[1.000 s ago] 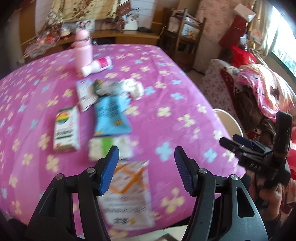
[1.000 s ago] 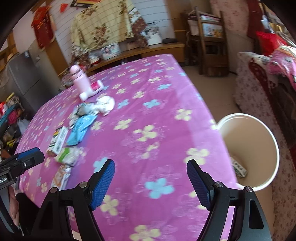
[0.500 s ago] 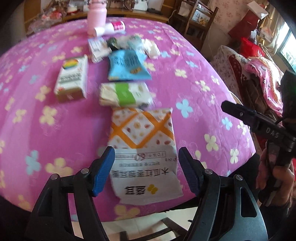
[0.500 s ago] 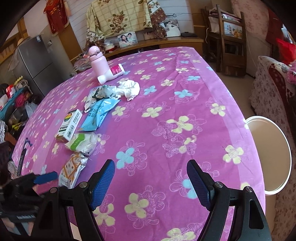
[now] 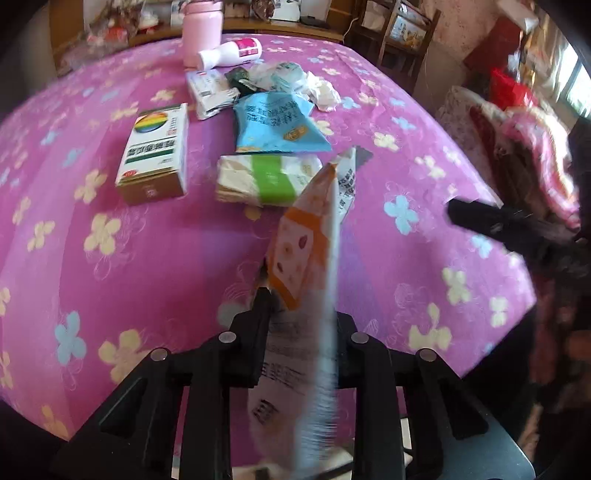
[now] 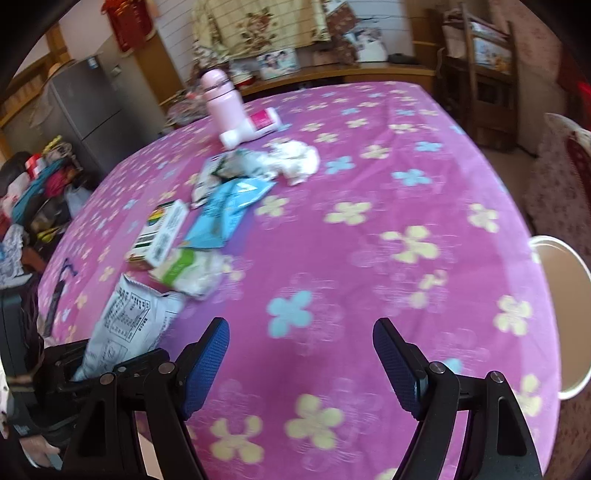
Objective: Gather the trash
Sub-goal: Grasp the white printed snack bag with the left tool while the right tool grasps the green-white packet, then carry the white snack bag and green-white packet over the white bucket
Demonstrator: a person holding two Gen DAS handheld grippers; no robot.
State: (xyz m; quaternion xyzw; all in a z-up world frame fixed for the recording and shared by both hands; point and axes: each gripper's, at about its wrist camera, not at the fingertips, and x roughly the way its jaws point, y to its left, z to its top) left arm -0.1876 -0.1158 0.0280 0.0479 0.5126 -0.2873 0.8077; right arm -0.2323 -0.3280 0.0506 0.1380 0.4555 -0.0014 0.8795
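Observation:
My left gripper [image 5: 301, 325] is shut on an orange-and-white snack bag [image 5: 310, 251], which stands on edge, lifted off the pink flowered tablecloth [image 5: 147, 266]. The same bag shows its grey printed back in the right wrist view [image 6: 125, 325]. More trash lies beyond: a green-and-white packet [image 5: 269, 179], a blue bag [image 5: 275, 123], a rainbow-marked box [image 5: 155, 151], crumpled tissue [image 5: 321, 92]. My right gripper [image 6: 301, 363] is open and empty above the table's near edge. A white bin [image 6: 561, 317] stands right of the table.
A pink bottle [image 5: 202, 31] and a white-and-pink bottle on its side [image 5: 232, 53] are at the far side. A wooden chair [image 5: 399, 40] and a sofa with pink bedding [image 5: 517, 147] stand to the right. A fridge [image 6: 96, 110] stands far left.
My left gripper closed on the orange-and-white bag, which lay flat before, and raised it on edge. My right gripper swung left, so the bin moved toward the right edge of its view.

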